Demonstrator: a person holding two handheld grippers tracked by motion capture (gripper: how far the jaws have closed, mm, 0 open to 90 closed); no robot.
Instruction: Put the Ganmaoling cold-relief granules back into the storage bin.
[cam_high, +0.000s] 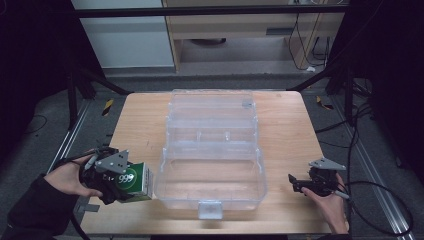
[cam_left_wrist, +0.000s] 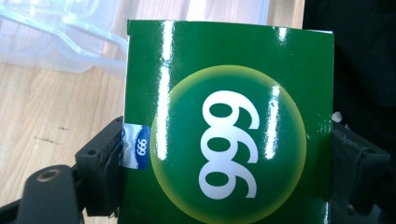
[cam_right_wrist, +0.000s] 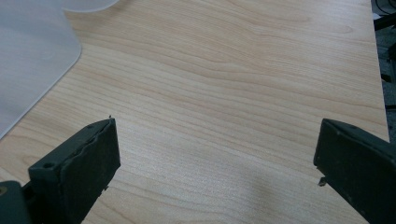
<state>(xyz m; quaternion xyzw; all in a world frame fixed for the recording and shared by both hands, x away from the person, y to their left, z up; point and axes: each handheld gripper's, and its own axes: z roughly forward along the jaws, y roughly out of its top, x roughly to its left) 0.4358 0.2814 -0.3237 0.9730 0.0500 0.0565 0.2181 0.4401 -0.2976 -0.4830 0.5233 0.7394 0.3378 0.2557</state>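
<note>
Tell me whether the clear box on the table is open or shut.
Open. The clear box has its lid swung back flat on the table, and its inside looks empty.

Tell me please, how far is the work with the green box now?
Done: the left gripper has its fingers clamped on the green box. In hand: it holds the box beside the open clear case. Left: probably placing it inside. The right gripper is open, holding nothing.
</note>
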